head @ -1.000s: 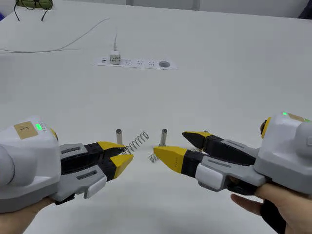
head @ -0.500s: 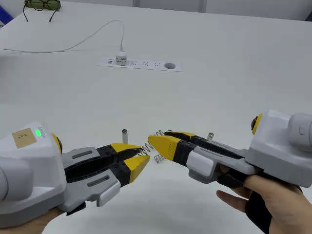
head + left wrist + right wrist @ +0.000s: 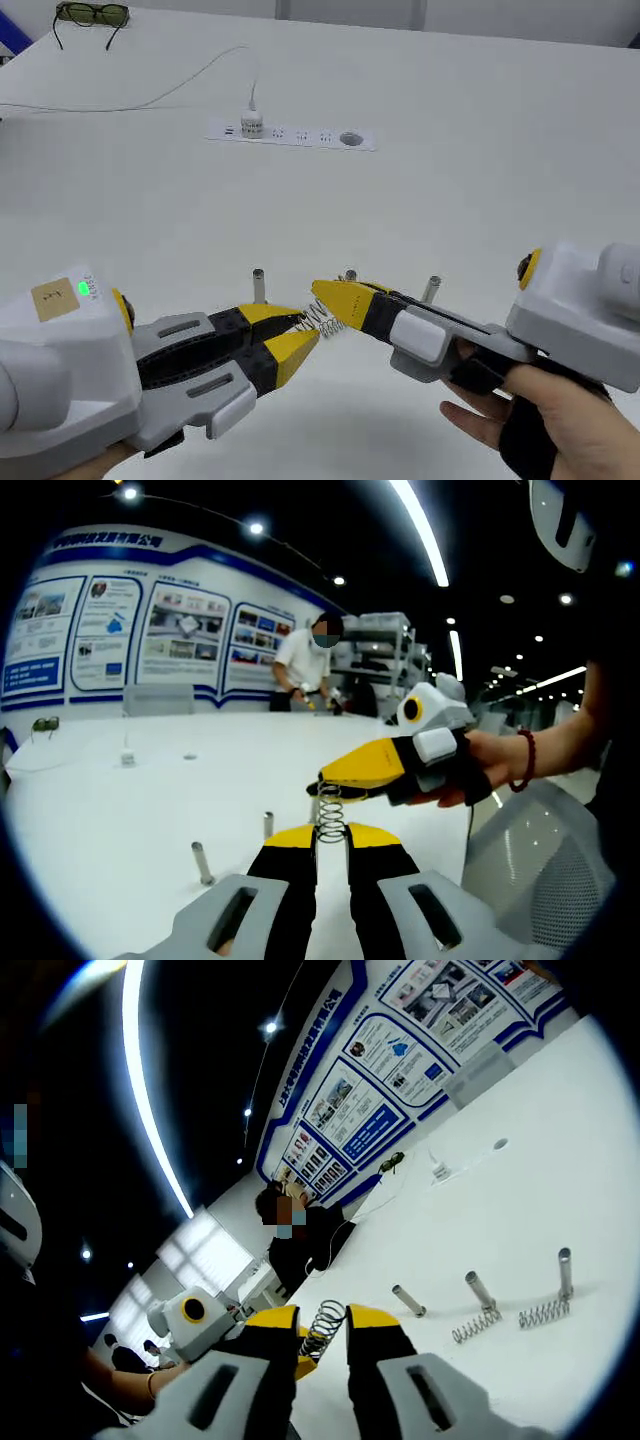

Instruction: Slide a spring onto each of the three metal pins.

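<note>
One coil spring [image 3: 324, 319] hangs in the air between my two grippers, low in the head view. My left gripper [image 3: 306, 327] is shut on its near end and my right gripper [image 3: 320, 292] is shut on its far end. In the left gripper view the spring [image 3: 331, 818] rises from my left gripper [image 3: 330, 834] up to the right gripper's yellow tip [image 3: 322, 785]. Three bare metal pins [image 3: 259, 284] [image 3: 350, 275] [image 3: 432, 289] stand upright just behind. In the right gripper view two more springs [image 3: 475, 1328] [image 3: 543, 1312] lie on the table by the pins [image 3: 478, 1289].
A white power strip [image 3: 290, 134] with a plugged charger [image 3: 252, 124] and a trailing cable lies further back on the white table [image 3: 480, 200]. Glasses [image 3: 90, 14] rest at the far left corner. A person [image 3: 310, 665] stands beyond the table.
The right gripper, open a second ago, has moved left and shut on the free end of the spring that my left gripper holds. The headset camera has shifted.
</note>
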Available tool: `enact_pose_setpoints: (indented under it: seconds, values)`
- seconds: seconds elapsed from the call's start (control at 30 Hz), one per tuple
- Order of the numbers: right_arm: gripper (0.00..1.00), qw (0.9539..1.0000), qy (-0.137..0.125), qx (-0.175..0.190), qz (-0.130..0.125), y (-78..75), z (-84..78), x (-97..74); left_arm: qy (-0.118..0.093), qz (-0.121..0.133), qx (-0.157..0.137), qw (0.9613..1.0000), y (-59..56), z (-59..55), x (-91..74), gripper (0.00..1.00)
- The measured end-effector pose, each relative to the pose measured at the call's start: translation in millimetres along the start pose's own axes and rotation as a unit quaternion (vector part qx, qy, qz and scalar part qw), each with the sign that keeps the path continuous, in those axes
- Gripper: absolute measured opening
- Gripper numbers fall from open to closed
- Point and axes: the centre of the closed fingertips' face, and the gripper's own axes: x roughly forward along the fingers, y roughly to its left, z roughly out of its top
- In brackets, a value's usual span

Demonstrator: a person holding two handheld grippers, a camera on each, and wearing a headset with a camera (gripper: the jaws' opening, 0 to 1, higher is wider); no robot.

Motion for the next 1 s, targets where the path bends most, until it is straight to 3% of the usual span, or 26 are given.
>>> enact_pose_setpoints:
  seconds: [0.13, 0.37, 0.67, 0.8, 1.0]
  values:
    - [0.13, 1.0000, 0.001, 0.003, 0.001, -0.5, 0.1, -0.5, 0.002, -0.003, -0.001, 1.0000, -1.1, -1.0, 0.3, 0.10]
    - [0.12, 0.9999, -0.004, 0.011, 0.010, 2.6, 2.5, -0.5, 0.001, -0.001, 0.005, 1.0000, -0.8, 0.2, 1.3, 0.10]
    - [0.11, 0.9999, 0.003, -0.007, 0.009, 4.8, 2.7, 6.7, 0.011, 0.016, 0.012, 0.9997, 4.6, -1.0, -0.3, 0.11]
    - [0.11, 0.9996, 0.011, -0.024, 0.008, 6.8, 1.6, 9.8, 0.024, 0.020, 0.002, 0.9995, 5.5, -3.6, -1.2, 0.11]
    - [0.11, 0.9992, 0.008, -0.038, -0.001, 4.6, 7.3, 13.2, 0.053, 0.039, 0.029, 0.9974, 9.1, -9.5, -4.2, 0.15]
